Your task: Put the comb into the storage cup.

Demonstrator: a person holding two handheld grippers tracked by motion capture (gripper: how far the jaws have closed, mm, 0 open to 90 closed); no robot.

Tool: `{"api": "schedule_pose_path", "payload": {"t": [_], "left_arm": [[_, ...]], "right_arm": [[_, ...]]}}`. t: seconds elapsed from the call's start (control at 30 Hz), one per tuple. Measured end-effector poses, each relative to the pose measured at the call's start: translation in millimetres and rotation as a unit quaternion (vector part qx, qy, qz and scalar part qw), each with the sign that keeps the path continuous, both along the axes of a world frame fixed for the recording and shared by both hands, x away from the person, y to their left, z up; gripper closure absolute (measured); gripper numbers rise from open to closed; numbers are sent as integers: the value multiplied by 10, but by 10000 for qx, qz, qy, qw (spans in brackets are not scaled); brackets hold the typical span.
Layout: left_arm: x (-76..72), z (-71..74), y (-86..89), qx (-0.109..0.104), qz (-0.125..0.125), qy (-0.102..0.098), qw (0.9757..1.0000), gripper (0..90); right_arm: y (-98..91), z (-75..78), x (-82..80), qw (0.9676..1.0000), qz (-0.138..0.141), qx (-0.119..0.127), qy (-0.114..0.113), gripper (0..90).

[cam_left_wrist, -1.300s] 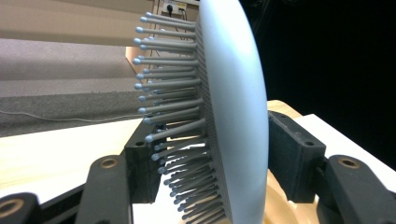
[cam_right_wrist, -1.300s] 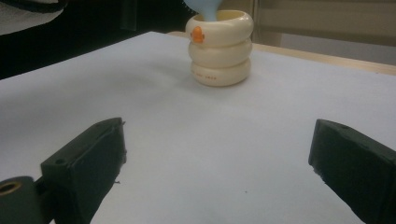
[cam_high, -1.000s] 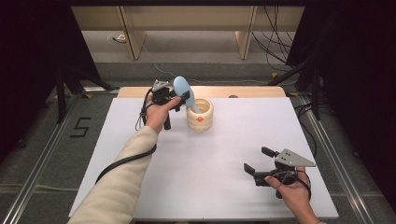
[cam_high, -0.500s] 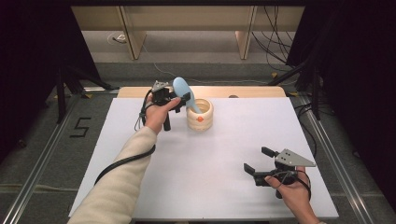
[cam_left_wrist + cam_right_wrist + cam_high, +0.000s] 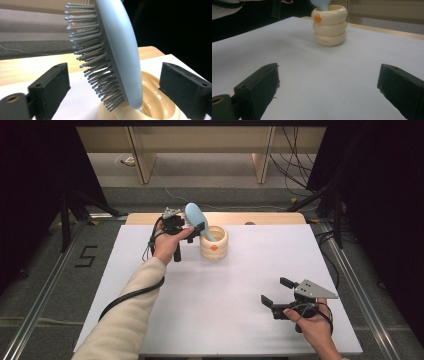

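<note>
A pale blue hairbrush (image 5: 193, 213) stands tilted with its handle down inside a cream ringed holder (image 5: 215, 247) at the table's far middle. In the left gripper view its grey bristles (image 5: 95, 62) face the left jaw and its smooth back (image 5: 120, 50) faces the right jaw. My left gripper (image 5: 196, 229) sits around the brush head; its jaws have just been opening and stand apart from it on both sides. My right gripper (image 5: 276, 291) rests open and holds nothing near the front right, facing the holder (image 5: 329, 27) across the white surface.
A white sheet (image 5: 225, 320) covers the table, with a strip of bare wood (image 5: 260, 217) along its far edge. Cables (image 5: 295, 150) lie on the floor beyond. The left gripper's black cable (image 5: 130, 295) trails under the cream sleeve.
Both hands keep their places. The brush still leans out of the holder, tipped a little further to the left.
</note>
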State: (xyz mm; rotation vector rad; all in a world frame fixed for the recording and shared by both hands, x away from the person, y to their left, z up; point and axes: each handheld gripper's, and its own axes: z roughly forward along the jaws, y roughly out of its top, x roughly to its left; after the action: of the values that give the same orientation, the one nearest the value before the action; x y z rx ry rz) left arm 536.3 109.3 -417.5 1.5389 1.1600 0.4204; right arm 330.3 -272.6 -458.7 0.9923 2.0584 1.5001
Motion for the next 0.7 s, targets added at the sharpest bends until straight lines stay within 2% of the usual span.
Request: {"api": "schedule_pose_path", "payload": {"t": [0.23,0.53,0.7], "left_arm": [[-54,16,0,161,-80,-55,9998,0],[-166,-64,102,291,-174,-33,9994,0],[-261,-83,145,362,-250,-90,9990,0]], "right_arm": [[1,2,-2,10000,-4,-4,-1,51],[0,-1,1,10000,-9,-5,-1,51],[2,-3,5,10000,-18,3,1,51]]}}
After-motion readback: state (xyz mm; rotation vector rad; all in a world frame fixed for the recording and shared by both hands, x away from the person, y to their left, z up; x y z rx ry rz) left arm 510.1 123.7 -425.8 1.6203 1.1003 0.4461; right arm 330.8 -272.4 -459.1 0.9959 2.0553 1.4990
